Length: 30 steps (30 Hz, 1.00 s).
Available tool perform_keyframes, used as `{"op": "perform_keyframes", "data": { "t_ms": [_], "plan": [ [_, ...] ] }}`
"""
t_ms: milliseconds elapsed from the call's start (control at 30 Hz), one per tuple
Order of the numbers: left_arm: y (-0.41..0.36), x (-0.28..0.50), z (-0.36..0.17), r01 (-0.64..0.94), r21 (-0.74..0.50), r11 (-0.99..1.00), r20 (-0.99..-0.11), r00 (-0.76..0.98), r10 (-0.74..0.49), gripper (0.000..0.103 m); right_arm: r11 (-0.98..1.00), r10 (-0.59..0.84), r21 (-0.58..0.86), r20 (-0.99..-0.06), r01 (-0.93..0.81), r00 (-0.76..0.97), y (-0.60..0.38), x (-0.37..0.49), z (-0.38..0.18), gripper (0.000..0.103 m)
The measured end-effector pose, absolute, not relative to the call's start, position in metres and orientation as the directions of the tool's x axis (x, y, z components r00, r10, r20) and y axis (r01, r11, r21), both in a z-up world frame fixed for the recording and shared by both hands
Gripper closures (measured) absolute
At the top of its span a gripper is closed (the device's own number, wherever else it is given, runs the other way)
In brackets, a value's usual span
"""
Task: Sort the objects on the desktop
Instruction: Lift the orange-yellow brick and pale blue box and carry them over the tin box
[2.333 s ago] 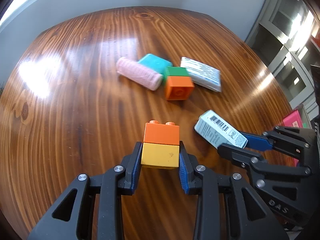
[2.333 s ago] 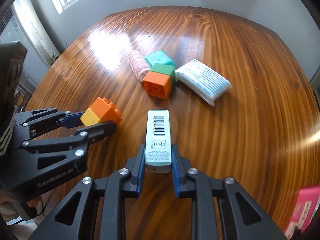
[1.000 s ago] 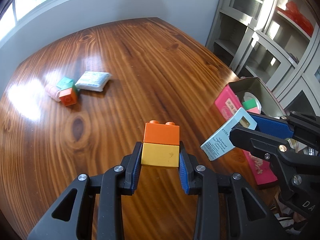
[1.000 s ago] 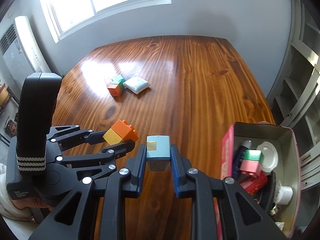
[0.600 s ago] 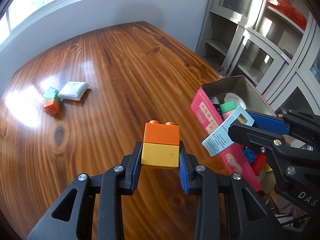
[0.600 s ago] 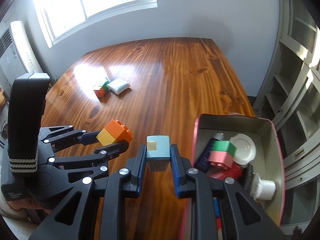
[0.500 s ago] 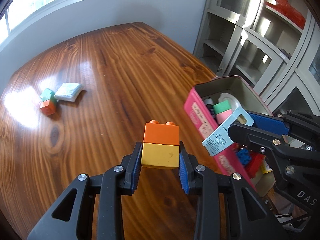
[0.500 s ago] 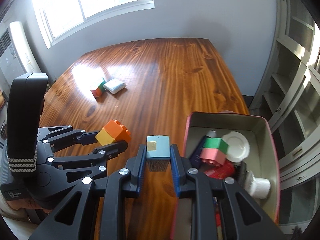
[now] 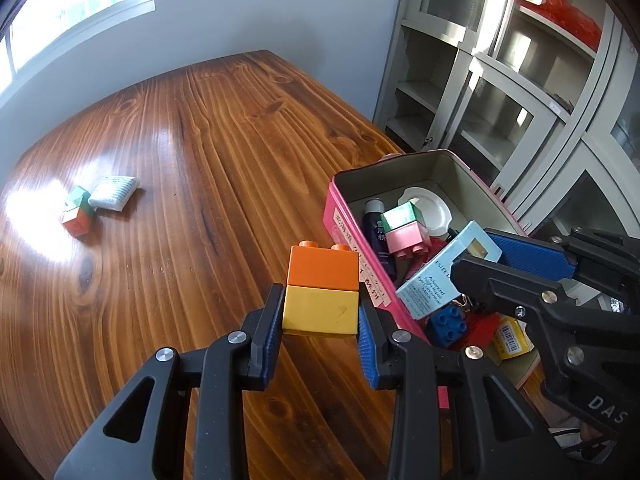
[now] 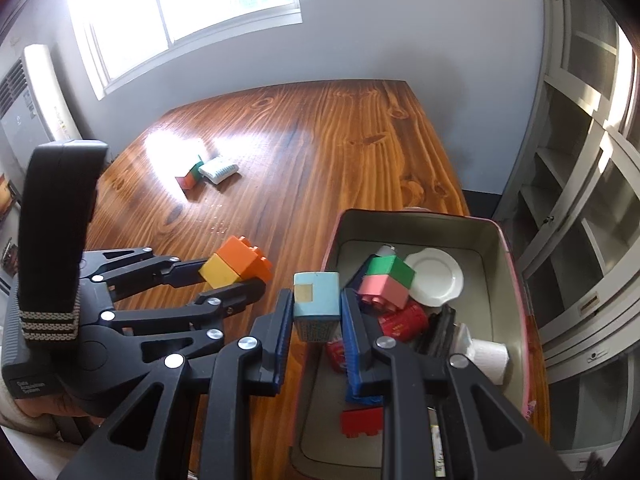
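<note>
Blocks [image 9: 322,296], an orange one stacked on a yellow one, sat clamped between the blue pads of the left gripper [image 9: 320,320], the jaws narrowed onto the yellow half while the orange half stood clear beyond the fingertips. The pair hung above the table [image 9: 200,160], just left of the tin [image 9: 348,236]. Far beyond the left fingers, toward the table's far left, a green-and-orange block [image 9: 77,214] lay touching a white packet [image 9: 114,199], well apart from both grippers.

To the right of the left fingers the pink tin stood open near the table's edge. Inside it lay a dark bottle [image 9: 374,232], a green-and-pink block [image 9: 404,228], a white plate [image 9: 430,206], a blue block [image 9: 448,326], red pieces and a yellow box [image 9: 514,340].

Right of that, the right gripper [image 10: 316,312] was closed on a pale blue carton [image 10: 316,300], its pads pressing the carton's two long sides and the carton's end pointing up past the fingertips. In the right wrist view the carton hung over the tin's near left rim [image 10: 332,240], with the green-and-pink block just beyond the right finger. A white cap [image 10: 486,356] lay to the right of the fingers, against the tin's right wall. Grey cabinets [image 9: 500,92] stood beyond the tin at the far right.
</note>
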<state>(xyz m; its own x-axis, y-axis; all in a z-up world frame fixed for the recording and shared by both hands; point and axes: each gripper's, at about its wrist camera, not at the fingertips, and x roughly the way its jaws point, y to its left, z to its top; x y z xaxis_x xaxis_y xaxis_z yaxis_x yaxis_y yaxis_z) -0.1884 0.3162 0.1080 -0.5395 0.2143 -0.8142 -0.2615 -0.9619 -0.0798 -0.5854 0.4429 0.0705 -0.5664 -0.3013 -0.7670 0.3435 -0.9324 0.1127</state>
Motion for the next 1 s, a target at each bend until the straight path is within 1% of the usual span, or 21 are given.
{"op": "perform_keyframes", "data": {
  "t_ms": [500, 767, 1000],
  "plan": [
    [0.347, -0.186, 0.105, -0.3, -0.068, -0.952, -0.823, -0.522, 0.223, 0.067, -0.962, -0.233, 0.111, -0.807, 0.249, -0.543, 0.482, -0.585, 0.052, 0.077],
    [0.356, -0.184, 0.106, -0.314, -0.066, -0.947, -0.821, -0.522, 0.23, 0.067, -0.966, -0.232, 0.135, -0.827, 0.22, -0.512, 0.489, -0.588, 0.044, 0.075],
    [0.358, -0.184, 0.11, -0.31, -0.063, -0.949, -0.815, -0.533, 0.228, 0.067, -0.964, -0.24, 0.138, -0.819, 0.228, -0.522, 0.49, -0.586, 0.047, 0.075]
  ]
}}
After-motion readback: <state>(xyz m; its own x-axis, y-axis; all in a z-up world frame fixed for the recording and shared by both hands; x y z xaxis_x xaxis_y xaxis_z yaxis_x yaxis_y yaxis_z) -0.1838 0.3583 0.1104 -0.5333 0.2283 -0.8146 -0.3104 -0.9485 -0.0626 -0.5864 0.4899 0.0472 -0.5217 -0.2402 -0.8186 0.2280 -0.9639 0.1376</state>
